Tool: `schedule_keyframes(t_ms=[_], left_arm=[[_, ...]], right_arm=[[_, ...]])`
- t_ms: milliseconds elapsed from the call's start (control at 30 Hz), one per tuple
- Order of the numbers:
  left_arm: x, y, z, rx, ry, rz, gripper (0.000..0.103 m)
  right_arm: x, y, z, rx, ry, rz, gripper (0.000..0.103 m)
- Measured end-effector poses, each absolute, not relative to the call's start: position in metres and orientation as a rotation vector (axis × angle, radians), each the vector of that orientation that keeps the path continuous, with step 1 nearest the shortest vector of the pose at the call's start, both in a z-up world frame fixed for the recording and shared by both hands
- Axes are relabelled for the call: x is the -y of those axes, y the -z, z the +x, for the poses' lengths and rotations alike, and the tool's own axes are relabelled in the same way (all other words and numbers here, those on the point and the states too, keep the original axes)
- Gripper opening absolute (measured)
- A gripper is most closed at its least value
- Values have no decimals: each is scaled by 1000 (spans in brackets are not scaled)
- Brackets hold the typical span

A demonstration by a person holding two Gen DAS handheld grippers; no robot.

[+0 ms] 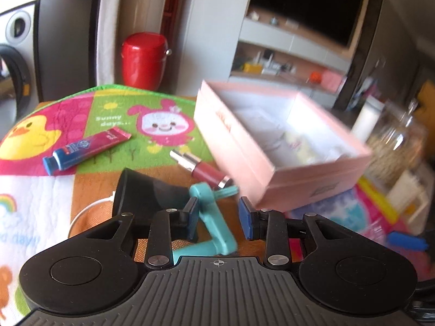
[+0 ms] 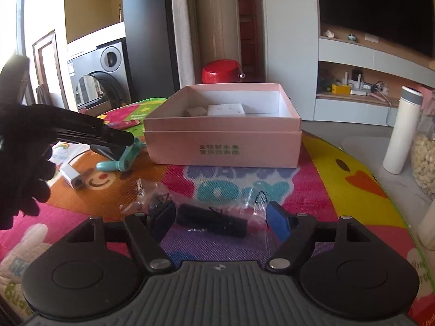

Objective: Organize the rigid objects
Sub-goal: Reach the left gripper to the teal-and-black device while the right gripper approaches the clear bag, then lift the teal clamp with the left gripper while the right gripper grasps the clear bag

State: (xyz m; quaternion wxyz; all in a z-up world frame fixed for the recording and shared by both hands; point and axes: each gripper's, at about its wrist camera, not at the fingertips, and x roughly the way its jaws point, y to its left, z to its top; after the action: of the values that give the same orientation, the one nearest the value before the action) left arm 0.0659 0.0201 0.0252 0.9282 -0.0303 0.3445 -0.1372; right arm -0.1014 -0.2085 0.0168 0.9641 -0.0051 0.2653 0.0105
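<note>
My left gripper [image 1: 218, 218] is shut on a teal crank-shaped part [image 1: 214, 228], which runs up between the blue pads and lies against the left one. From the right wrist, the left gripper [image 2: 119, 142], in a black-gloved hand [image 2: 21, 149], holds the teal part [image 2: 122, 160] left of the open pink box [image 2: 223, 146]. My right gripper [image 2: 220, 221] is open over the mat. A black cylinder in a clear plastic bag [image 2: 212, 222] lies between its pads, which do not press on it. The pink box [image 1: 239, 146] holds a few white items.
A cream tube [image 1: 87, 149], a small pink bottle [image 1: 201, 168] and a black cone [image 1: 141, 198] lie on the colourful mat. A small white box [image 2: 73, 179] sits left of the bag. A red canister [image 2: 220, 72] stands behind; a white flask [image 2: 402, 130] and a nut jar [image 2: 426, 157] stand right.
</note>
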Motion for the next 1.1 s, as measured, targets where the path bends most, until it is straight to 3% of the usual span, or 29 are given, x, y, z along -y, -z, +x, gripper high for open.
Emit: schedule_keyframes(t_ms=[300,567,833,1033,1100], left_arm=[[-27,-21,25,-741,333,-25,18],[-35,-22,-42,-802,447,-2,19],[-44,-16,-44,-784,418,-81,18],[-22,-19,-44,-776,483,38,36],[-13,-20,-45,-777,515,101,43]], right_arm=[[208,-15,-102,-530,-60,-6,76],[209,-13,-99,-550,-61,0,80],[207,-9,-92,-608,-66,-7,82],[205,-7,-87,-652,-91,-25,89],[204,-7,-85,-673,-121,-45,98]])
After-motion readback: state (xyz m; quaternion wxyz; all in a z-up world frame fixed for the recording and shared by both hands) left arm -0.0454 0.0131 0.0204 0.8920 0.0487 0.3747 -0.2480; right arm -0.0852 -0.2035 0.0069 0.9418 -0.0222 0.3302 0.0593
